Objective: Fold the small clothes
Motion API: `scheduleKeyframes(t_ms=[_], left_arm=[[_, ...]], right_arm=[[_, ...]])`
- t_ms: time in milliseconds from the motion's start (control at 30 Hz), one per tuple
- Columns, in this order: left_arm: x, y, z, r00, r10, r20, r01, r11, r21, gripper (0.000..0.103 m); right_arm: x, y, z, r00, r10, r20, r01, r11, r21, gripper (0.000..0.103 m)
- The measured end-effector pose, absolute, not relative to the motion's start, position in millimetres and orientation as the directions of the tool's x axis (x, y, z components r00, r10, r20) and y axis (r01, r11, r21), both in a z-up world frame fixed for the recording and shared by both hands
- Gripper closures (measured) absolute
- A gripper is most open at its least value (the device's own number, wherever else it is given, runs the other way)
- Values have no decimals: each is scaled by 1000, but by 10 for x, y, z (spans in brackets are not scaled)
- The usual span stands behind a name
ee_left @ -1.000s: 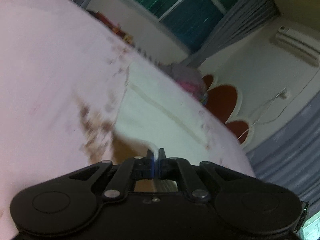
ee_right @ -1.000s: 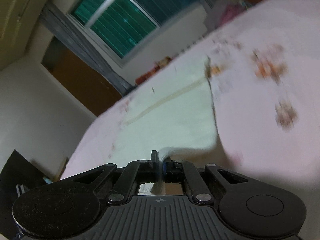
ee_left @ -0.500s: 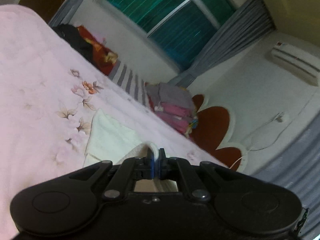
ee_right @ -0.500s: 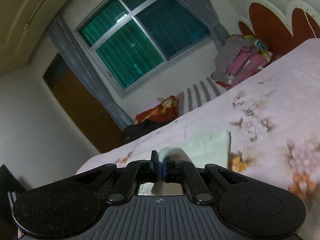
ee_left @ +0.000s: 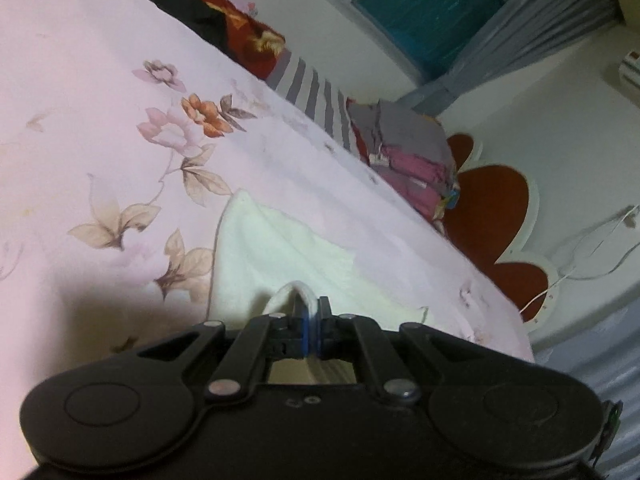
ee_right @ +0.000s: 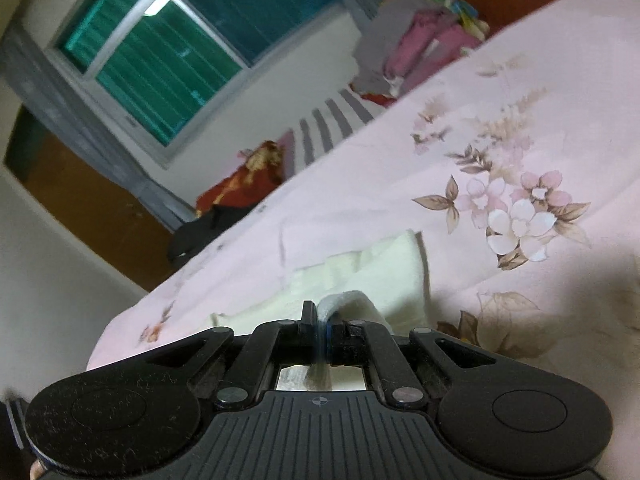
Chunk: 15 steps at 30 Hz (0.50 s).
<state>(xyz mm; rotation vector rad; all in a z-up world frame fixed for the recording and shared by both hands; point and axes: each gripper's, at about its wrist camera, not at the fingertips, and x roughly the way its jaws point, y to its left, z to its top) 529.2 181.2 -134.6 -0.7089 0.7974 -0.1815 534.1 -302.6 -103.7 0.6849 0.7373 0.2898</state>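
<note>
Your left claw (ee_left: 311,312) is pinched tight on an edge of the cream cloth (ee_left: 280,256), and your right claw (ee_right: 322,320) is clamped just as tight on another edge of it (ee_right: 384,268). No brand, label or writing can be read anywhere. A second ago the cloth lay spread long across the pink floral bed (ee_left: 100,80), a pale band running over it; now it sits bunched and much shorter just ahead of both claws. Its free part lies on the bed, reaching away from you toward the heap of clothes (ee_left: 408,152) by the headboard (ee_left: 492,208).
</note>
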Motion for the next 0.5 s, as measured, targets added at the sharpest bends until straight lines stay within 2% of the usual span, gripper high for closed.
scheduleKeyframes(t_ms=[133, 167, 200, 267, 300, 333, 367, 400, 500], left_arm=[[5496, 1802, -1411, 687, -439, -579, -78, 748, -660, 98], [5528, 1803, -1418, 687, -449, -572, -71, 741, -668, 95], [5570, 1804, -1429, 686, -457, -566, -64, 737, -673, 87], [5646, 1800, -1440, 691, -464, -553, -53, 731, -680, 81], [5677, 1802, -1445, 696, -466, -546, -50, 728, -684, 76], [5703, 1799, -1443, 696, -467, -545, -49, 726, -686, 72], [5723, 1795, -1438, 698, -467, -543, -46, 728, -684, 66], [5726, 1789, -1419, 702, -457, -546, -41, 740, -671, 64], [5714, 1766, -1338, 712, -417, -565, -18, 793, -608, 61]], right_arm=[[5582, -3026, -1159, 686, 484, -543, 38, 722, 691, 99], [5627, -3026, -1178, 685, 489, -540, 37, 717, 696, 99], [5661, -3020, -1191, 687, 494, -533, 36, 709, 704, 99], [5756, -3026, -1242, 684, 500, -531, 49, 695, 717, 96], [5791, -3029, -1255, 693, 489, -531, 54, 699, 713, 77], [5791, -3028, -1233, 705, 470, -531, 58, 708, 704, 39], [5794, -3032, -1206, 729, 438, -526, 66, 720, 691, 24], [5787, -3043, -1183, 749, 418, -514, 65, 725, 685, 20], [5790, -3076, -1120, 759, 423, -495, 37, 731, 681, 20]])
